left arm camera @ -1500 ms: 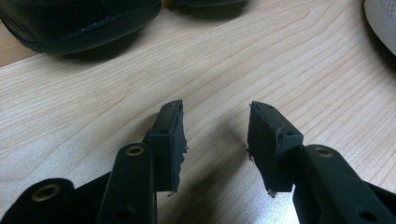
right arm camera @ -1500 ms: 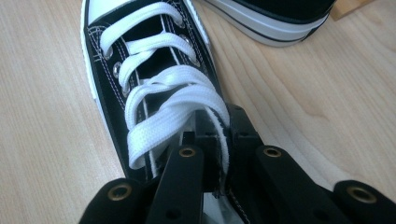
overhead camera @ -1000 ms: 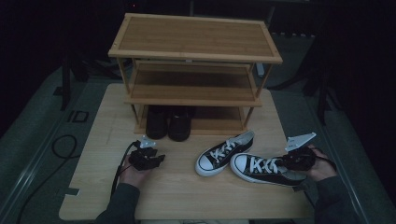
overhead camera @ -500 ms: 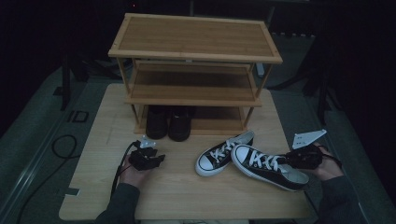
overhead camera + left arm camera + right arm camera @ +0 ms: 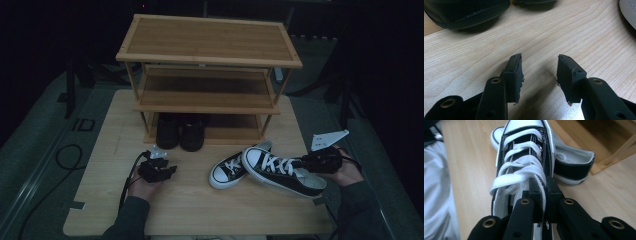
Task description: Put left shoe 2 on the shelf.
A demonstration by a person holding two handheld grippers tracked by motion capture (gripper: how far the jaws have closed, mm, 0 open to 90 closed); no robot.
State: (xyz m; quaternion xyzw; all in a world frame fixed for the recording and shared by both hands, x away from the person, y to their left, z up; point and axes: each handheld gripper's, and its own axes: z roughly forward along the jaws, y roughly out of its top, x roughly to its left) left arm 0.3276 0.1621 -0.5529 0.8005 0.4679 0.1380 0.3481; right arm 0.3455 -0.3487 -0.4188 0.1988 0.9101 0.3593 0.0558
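Wooden bench (image 5: 200, 210) is carrying a shoe rack (image 5: 210, 55) with dark shoes (image 5: 180, 132) underneath. Left hand-held gripper (image 5: 156, 170) is resting on the bench, jaws apart, gripping nothing. Right hand-held gripper (image 5: 320, 162) is clamping the collar of a black-and-white sneaker (image 5: 285, 170), overlapping its mate (image 5: 232, 167).

We see a light wooden table (image 5: 100, 200) carrying a three-tier wooden shoe rack (image 5: 210, 55) at the back. Black shoe pair (image 5: 180, 132) on the rack's bottom shelf. Two black-and-white sneakers (image 5: 235, 167) (image 5: 285, 172) on the tabletop just in front.
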